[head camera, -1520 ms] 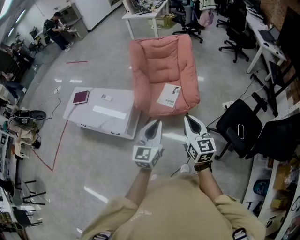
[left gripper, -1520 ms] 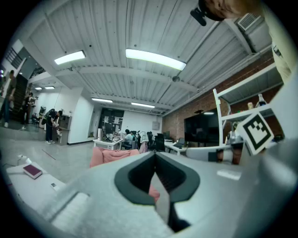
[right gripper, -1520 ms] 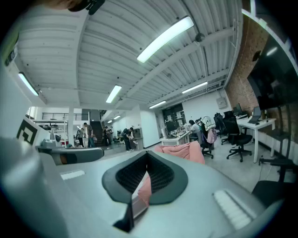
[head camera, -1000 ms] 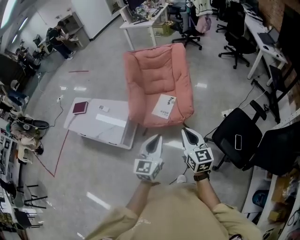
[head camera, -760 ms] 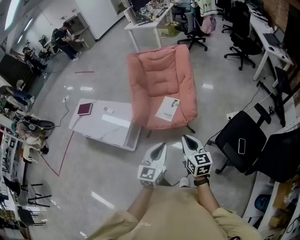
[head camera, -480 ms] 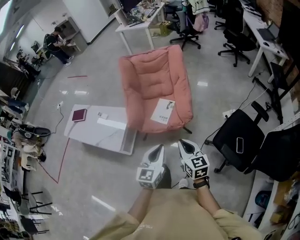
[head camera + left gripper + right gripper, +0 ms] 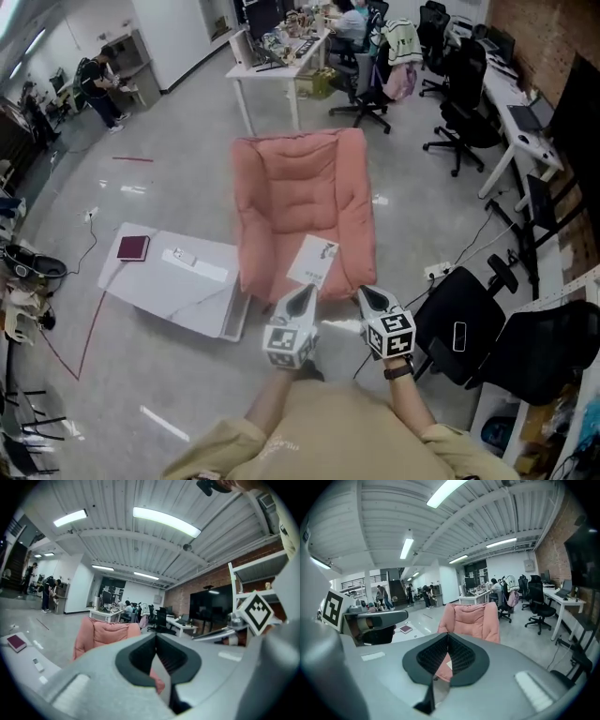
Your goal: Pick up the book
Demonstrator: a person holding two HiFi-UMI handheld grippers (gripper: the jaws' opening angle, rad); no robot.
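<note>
Book: white paperback book (image 7: 313, 262) lies at pink cushioned armchair's (image 7: 300, 187) front seat edge, reachable.
Grippers: your left gripper (image 7: 303, 292) and right gripper (image 7: 362, 293) aim there, closed, empty.

— Where does the book (image 7: 313, 260) lie?
— On the armchair (image 7: 298, 202) seat, toward its front.
— And around it?
— A low table (image 7: 199, 298), bearing a notebook (image 7: 133, 247), stands left of the armchair; an office chair (image 7: 445, 309) stands right.

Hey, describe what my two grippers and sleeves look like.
Both the left gripper and right gripper are light grey, tapering to pointed jaws with black inner pads. Each carries a white cube with black square markers. The sleeves are tan; a dark band circles the right wrist.
</note>
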